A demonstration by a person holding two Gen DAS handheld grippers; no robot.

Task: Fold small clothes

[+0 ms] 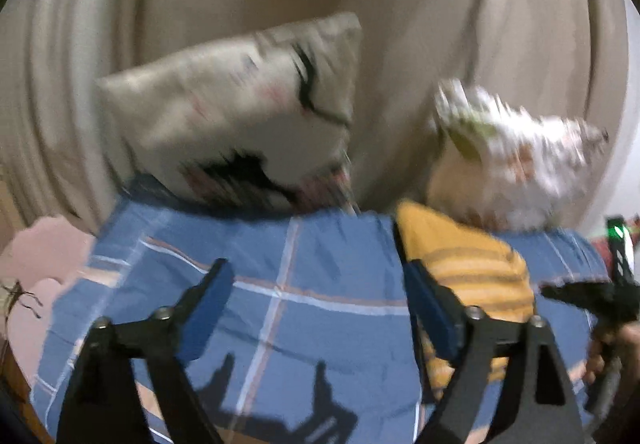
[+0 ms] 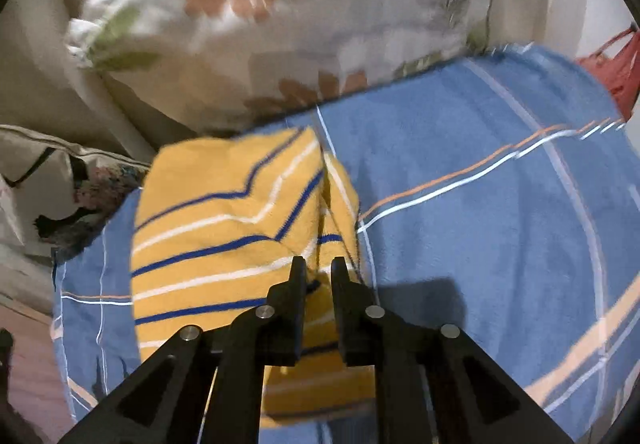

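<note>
Right wrist view: your right claw [image 2: 318, 268], slightly parted, hovers empty over the folded yellow striped knit garment [image 2: 224, 228] near the blue checked bed's [image 2: 480, 204] far edge. Left claw [image 1: 320, 300] spread, empty. Fold looks finished; fetch another piece.

Black tongs [image 1: 320, 296] — blue pads [image 1: 208, 308].

We see one garment [image 2: 224, 228]: yellow knit with thin blue and white stripes, folded into a compact block. It lies flat on the blue checked cover [image 2: 480, 204], near its far-left edge, a fold seam running down its right side.
</note>
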